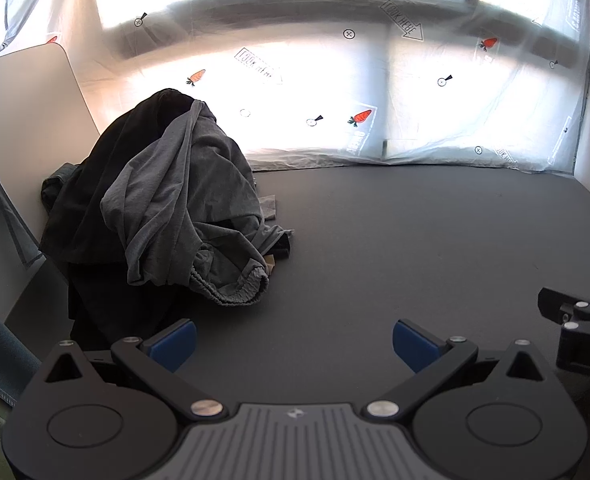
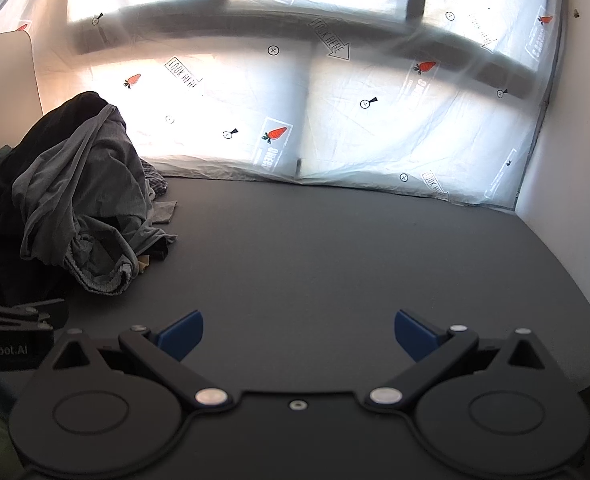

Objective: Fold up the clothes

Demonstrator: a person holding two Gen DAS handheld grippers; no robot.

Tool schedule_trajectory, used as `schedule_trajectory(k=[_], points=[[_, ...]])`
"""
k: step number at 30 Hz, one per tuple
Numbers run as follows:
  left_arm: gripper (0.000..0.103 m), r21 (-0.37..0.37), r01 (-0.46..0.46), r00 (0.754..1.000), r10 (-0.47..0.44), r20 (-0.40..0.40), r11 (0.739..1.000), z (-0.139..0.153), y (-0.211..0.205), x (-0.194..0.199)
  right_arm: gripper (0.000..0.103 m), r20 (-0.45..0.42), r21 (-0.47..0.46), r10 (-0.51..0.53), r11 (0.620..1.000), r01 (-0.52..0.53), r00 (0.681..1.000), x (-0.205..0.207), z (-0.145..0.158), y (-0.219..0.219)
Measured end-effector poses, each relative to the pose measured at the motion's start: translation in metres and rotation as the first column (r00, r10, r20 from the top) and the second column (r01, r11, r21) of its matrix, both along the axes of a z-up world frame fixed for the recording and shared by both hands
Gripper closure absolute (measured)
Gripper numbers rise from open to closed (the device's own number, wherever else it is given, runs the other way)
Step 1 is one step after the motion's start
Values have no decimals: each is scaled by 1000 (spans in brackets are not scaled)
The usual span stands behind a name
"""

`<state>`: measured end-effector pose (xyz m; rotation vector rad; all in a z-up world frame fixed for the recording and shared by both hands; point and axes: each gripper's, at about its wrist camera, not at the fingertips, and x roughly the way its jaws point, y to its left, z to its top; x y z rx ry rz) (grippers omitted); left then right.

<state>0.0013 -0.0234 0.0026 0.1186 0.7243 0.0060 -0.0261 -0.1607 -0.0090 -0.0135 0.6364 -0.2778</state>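
Both grippers are hovering nearest the camera over the dark table: the left gripper and the right gripper are each spreading 2 blue-padded fingers wide, gripping nothing. Clothes are lying heaped at the far left, a grey garment draping over a black garment. Printed plastic sheeting is hanging behind.
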Motion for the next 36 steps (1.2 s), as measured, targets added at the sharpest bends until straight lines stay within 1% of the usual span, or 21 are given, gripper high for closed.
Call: schedule_trajectory(k=[6,10,12,16,19,21,23,25,27,29,31,33,34,36], points=[[0,-18,-41,999,41,3,999,-2,-14,2,0,20,8,7,1000,-7,1000,1,2,-25],[0,-87,-58,998,58,-1,995,-6,-20,4,0,76,57,-8,998,4,997,-4,-1,-47],[0,-117,-35,999,35,1,993,-7,-21,5,0,91,106,-9,994,-1,996,-2,-4,-57],[0,-159,-54,997,45,-57,986,-11,-19,14,0,101,183,-3,983,-16,995,5,-13,-73],[0,-209,-74,995,59,-80,975,-12,-7,27,0,95,153,13,988,-28,995,23,-17,-71],[0,-213,-109,992,94,-81,971,-12,3,40,0,92,110,32,993,-42,995,41,-19,-67],[0,-202,-142,989,128,-78,969,-13,14,57,0,89,84,51,995,-59,995,61,-20,-62],[0,-182,-166,985,155,-71,969,-15,27,78,1,96,85,73,993,-81,993,85,-20,-58],[0,-176,-191,981,182,-68,966,-17,42,102,4,112,101,102,988,-114,988,112,-16,-52],[0,-202,-219,975,207,-79,955,-19,61,128,9,134,119,131,982,-147,982,140,-12,-43],[0,-228,-258,966,243,-93,939,-22,80,152,11,149,128,167,974,-186,975,175,-9,-30],[0,-230,-304,952,284,-113,925,-29,99,175,15,150,142,206,963,-228,967,214,-7,-14],[0,-229,-327,944,305,-124,917,-33,109,186,19,147,154,229,956,-251,962,233,-6,-6],[0,-227,-376,925,347,-155,899,-43,128,206,23,147,210,279,929,-305,949,267,-7,11]])
